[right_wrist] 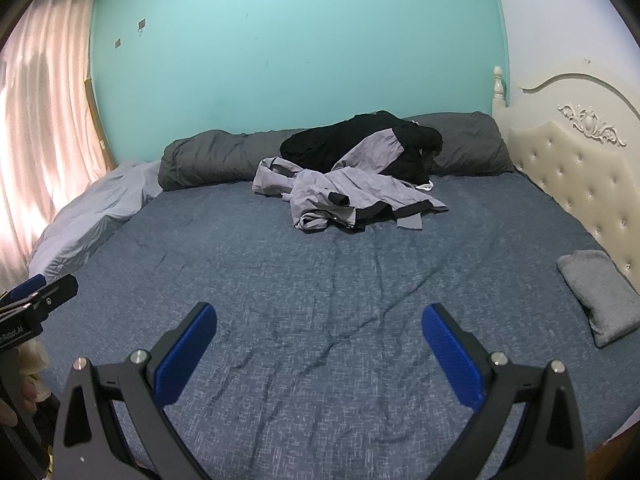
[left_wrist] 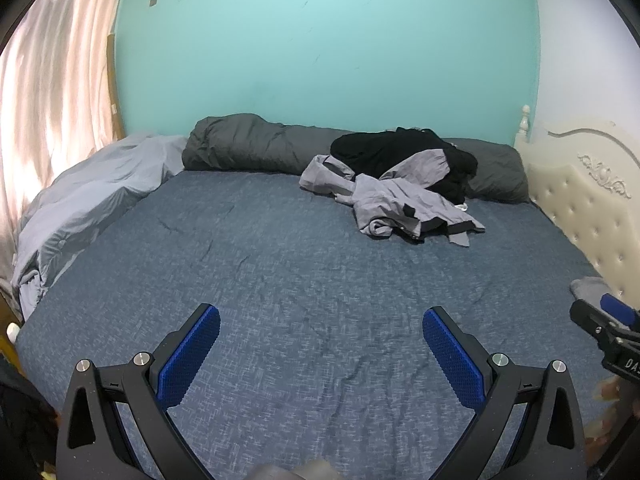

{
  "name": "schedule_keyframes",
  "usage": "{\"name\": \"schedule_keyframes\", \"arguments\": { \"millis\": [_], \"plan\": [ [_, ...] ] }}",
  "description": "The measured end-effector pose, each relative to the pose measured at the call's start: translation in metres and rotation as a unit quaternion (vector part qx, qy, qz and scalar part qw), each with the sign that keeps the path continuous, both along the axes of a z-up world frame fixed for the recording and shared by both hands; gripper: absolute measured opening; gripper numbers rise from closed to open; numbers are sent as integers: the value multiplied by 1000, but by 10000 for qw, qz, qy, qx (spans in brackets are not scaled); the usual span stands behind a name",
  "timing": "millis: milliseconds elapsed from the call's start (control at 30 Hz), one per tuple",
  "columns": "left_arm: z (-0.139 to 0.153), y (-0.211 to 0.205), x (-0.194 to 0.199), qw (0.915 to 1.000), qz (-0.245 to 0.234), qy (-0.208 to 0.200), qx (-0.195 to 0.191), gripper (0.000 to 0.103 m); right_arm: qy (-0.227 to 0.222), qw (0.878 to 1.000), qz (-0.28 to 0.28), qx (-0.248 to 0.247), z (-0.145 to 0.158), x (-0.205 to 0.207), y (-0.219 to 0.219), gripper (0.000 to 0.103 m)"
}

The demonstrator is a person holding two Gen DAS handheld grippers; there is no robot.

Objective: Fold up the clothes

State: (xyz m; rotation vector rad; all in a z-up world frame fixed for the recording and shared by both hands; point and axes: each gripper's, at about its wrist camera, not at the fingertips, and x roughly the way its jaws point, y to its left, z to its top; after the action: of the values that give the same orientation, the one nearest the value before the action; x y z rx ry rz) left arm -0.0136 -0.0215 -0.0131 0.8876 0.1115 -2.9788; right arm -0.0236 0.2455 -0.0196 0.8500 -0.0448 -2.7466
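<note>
A crumpled grey and black garment [left_wrist: 394, 200] [right_wrist: 352, 192] lies in a heap on the far right part of the blue bed sheet [left_wrist: 280, 280] [right_wrist: 320, 300], partly on top of a black piece of clothing [left_wrist: 384, 148] [right_wrist: 332, 140]. A folded grey item [right_wrist: 604, 296] [left_wrist: 588, 286] rests near the headboard. My left gripper [left_wrist: 320, 320] hovers open over the near part of the sheet, holding nothing. My right gripper [right_wrist: 318, 318] is open and empty as well, far from the heap. Each gripper shows at the edge of the other's view.
A rolled dark grey duvet [left_wrist: 248, 148] [right_wrist: 216, 160] lies along the turquoise wall. A light grey blanket [left_wrist: 88, 204] [right_wrist: 92, 216] is bunched on the left by the pink curtain [left_wrist: 52, 100]. A cream tufted headboard [left_wrist: 584, 208] [right_wrist: 580, 184] bounds the right side.
</note>
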Motion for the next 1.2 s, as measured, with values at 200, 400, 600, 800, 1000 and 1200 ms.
{"name": "schedule_keyframes", "arguments": {
  "millis": [200,400,600,800,1000,1200],
  "plan": [
    [-11,-5,-31,10000,30,-42,-2,103,-84,9997,212,40,-12,-30,-12,103],
    [-32,-10,-84,9999,9,-169,22,103,-102,9987,472,164,-27,-81,-30,103],
    [-65,-24,-145,9996,101,-246,59,103,-105,9962,693,526,-45,-148,-51,103],
    [-103,-40,-206,9986,63,-411,327,103,-232,9905,823,1078,-69,-221,-74,103],
    [-132,-45,-257,9973,-58,-493,539,103,-335,9886,818,1218,-93,-291,-88,103],
    [-152,-40,-297,9966,-250,-492,615,103,-454,9883,810,1214,-114,-358,-95,103]
  ]
}}
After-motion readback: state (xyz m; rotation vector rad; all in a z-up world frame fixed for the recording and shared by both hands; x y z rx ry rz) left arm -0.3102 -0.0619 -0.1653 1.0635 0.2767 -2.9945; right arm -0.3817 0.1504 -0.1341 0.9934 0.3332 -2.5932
